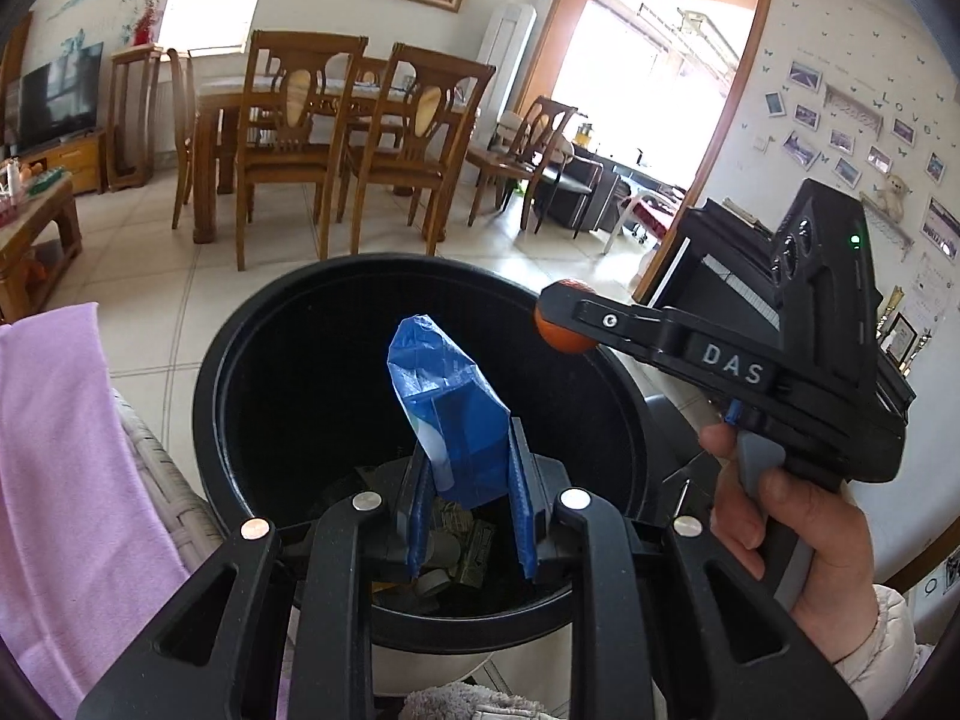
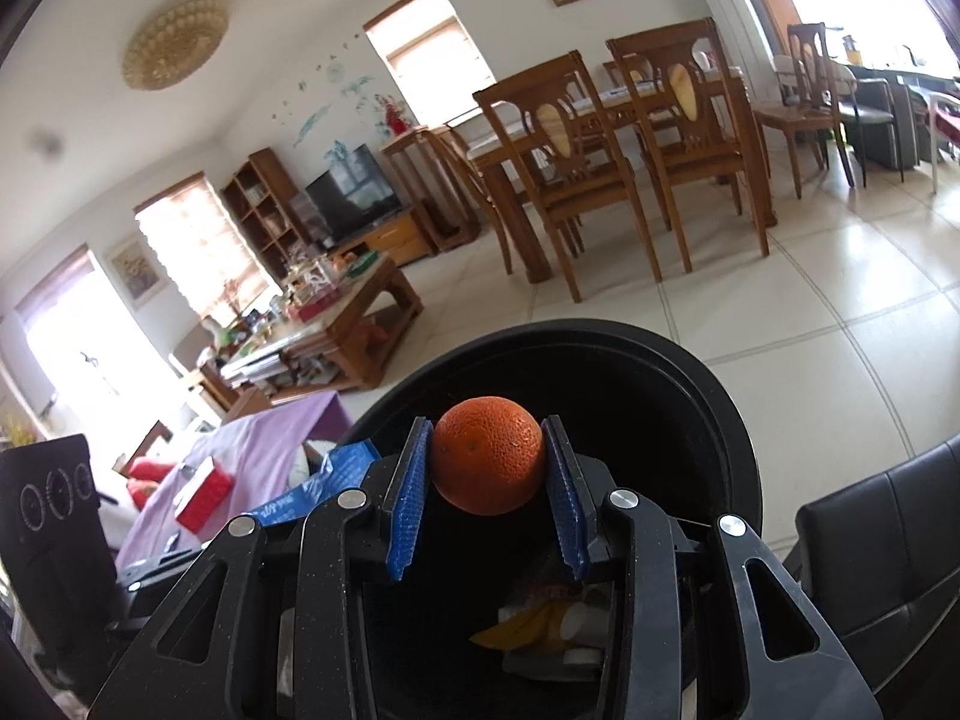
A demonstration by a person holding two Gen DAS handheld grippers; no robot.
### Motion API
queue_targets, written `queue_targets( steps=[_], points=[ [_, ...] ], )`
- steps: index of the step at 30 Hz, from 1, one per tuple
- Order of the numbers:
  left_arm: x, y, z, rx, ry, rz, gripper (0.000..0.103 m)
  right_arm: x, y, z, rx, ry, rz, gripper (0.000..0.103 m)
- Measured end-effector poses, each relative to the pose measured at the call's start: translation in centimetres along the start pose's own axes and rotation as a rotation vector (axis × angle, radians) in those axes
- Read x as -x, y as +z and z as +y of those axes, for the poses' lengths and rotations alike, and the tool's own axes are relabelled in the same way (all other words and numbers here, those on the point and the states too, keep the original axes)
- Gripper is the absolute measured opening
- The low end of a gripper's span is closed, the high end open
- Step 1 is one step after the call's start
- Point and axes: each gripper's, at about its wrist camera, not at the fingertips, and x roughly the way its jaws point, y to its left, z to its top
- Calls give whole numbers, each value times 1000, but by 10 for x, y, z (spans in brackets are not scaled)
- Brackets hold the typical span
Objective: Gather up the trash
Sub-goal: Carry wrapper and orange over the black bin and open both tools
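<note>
A round black trash bin (image 1: pixel 216 396) stands on the floor under both grippers; scraps lie at its bottom. My left gripper (image 1: pixel 471 474) is shut on a crumpled blue plastic wrapper (image 1: pixel 447 402), held over the bin's opening. In the left wrist view a hand holds my right gripper (image 1: pixel 561 315) at the bin's far right rim, with an orange (image 1: pixel 567 339) at its tip. In the right wrist view my right gripper (image 2: pixel 487 468) is shut on that orange (image 2: pixel 487 456) above the bin (image 2: pixel 708 372). The blue wrapper (image 2: pixel 324 480) shows at the left there.
A purple blanket (image 1: pixel 66 480) lies left of the bin. A wooden dining table with chairs (image 1: pixel 336 120) stands across the tiled floor, and a cluttered coffee table (image 2: pixel 336 312) to the left. A black leather seat (image 2: pixel 888 540) sits right of the bin.
</note>
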Motion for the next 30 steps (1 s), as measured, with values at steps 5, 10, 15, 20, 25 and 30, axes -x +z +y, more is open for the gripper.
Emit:
queue_targets(
  steps=[5, 10, 15, 20, 25, 30],
  points=[
    [-3, 0, -8, -9, 3, 9, 23, -14, -1, 0, -6, 8, 19, 38],
    [-1, -2, -9, -22, 11, 21, 25, -16, 4, -3, -18, 31, 19, 64],
    [-1, 0, -15, -35, 86, 12, 89, -8, 6, 4, -14, 57, -17, 77],
    [12, -1, -24, -93, 147, -45, 98, -3, 7, 7, -22, 84, -22, 92],
    [21, -6, -27, -115, 182, -62, 98, -1, 5, 14, -24, 69, 10, 98],
    [34, -6, -28, -124, 197, -74, 98, 6, 1, 21, -20, 52, 1, 98]
  ],
)
